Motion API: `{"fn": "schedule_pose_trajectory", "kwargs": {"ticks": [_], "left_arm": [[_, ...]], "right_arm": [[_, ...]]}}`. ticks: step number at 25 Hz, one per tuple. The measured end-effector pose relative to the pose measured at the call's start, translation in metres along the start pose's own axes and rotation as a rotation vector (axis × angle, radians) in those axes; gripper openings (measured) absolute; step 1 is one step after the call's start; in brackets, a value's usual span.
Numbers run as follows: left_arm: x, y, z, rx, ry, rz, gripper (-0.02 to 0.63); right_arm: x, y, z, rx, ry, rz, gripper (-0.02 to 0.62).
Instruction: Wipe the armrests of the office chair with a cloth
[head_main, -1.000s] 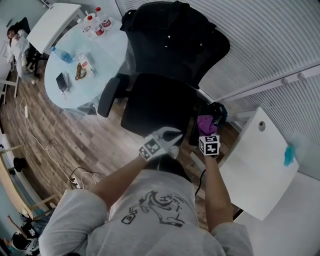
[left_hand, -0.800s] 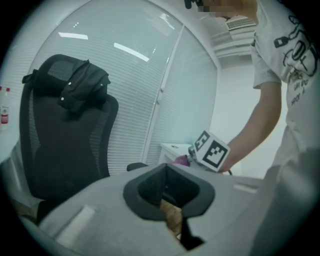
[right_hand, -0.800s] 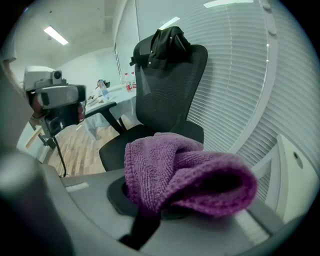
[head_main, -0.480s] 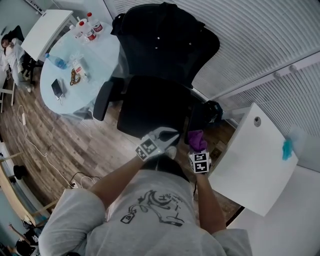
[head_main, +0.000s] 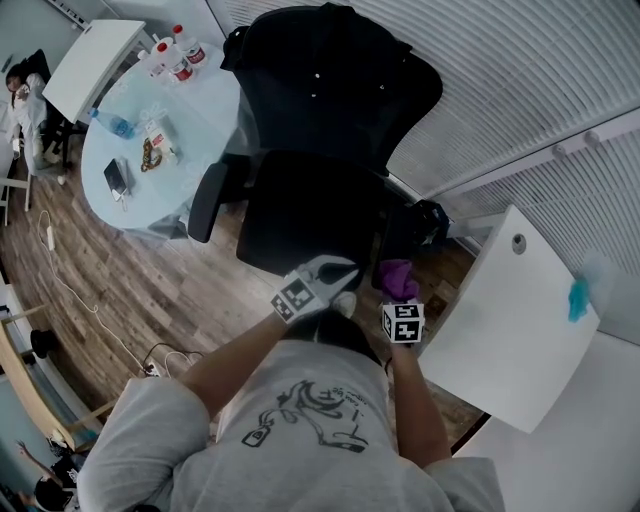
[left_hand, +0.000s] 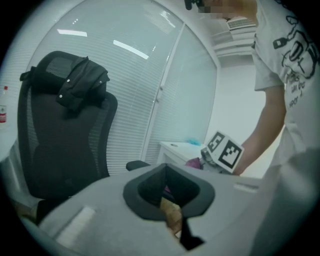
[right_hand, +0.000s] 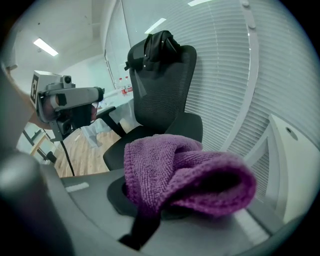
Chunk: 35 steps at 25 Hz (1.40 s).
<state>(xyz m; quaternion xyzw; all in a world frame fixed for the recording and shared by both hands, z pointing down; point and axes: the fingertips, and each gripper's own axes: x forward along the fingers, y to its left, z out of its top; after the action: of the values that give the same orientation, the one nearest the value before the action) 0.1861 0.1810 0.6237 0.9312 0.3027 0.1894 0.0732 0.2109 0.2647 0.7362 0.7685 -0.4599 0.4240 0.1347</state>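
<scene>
Purple cloth (right_hand: 185, 175) in jaws of right gripper (head_main: 400, 303), just beside office chair (head_main: 310, 210).

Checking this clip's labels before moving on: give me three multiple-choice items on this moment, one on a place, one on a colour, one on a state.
1. Where is the dark jacket? A) draped over the top of the office chair backrest B) on the round table C) on the floor
2. What colour is the cloth? A) green B) purple C) white
3. The right gripper is: A) open, empty B) shut on the cloth C) shut on a bottle
Answers: 1 A, it hangs over the backrest; 2 B, plainly purple in the right gripper view; 3 B, the cloth is bunched between its jaws.
</scene>
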Motion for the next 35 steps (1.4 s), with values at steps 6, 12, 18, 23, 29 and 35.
{"fn": "schedule_pose_trajectory", "kwargs": {"ticks": [6, 12, 18, 23, 29, 35], "left_arm": [[-0.004, 0.008, -0.003, -0.011, 0.002, 0.015, 0.002], [-0.008, 0.018, -0.004, -0.023, -0.003, 0.033, 0.002], [-0.015, 0.028, -0.006, -0.029, -0.004, 0.054, 0.002], [-0.023, 0.034, -0.007, -0.038, -0.007, 0.074, 0.002], [-0.035, 0.031, -0.007, -0.041, -0.009, 0.086, 0.002], [-0.043, 0.028, -0.004, -0.028, -0.013, 0.088, 0.002]], "right_arm": [[0.018, -0.016, 0.02, 0.011, 0.014, -0.021, 0.029], [0.041, -0.035, 0.047, -0.004, 0.034, -0.02, 0.029], [0.068, -0.055, 0.079, -0.016, 0.04, -0.018, 0.029], [0.09, -0.071, 0.105, -0.04, 0.049, -0.019, 0.029], [0.107, -0.082, 0.126, -0.039, 0.087, 0.001, 0.029], [0.099, -0.075, 0.122, -0.026, 0.07, -0.021, 0.029]]}}
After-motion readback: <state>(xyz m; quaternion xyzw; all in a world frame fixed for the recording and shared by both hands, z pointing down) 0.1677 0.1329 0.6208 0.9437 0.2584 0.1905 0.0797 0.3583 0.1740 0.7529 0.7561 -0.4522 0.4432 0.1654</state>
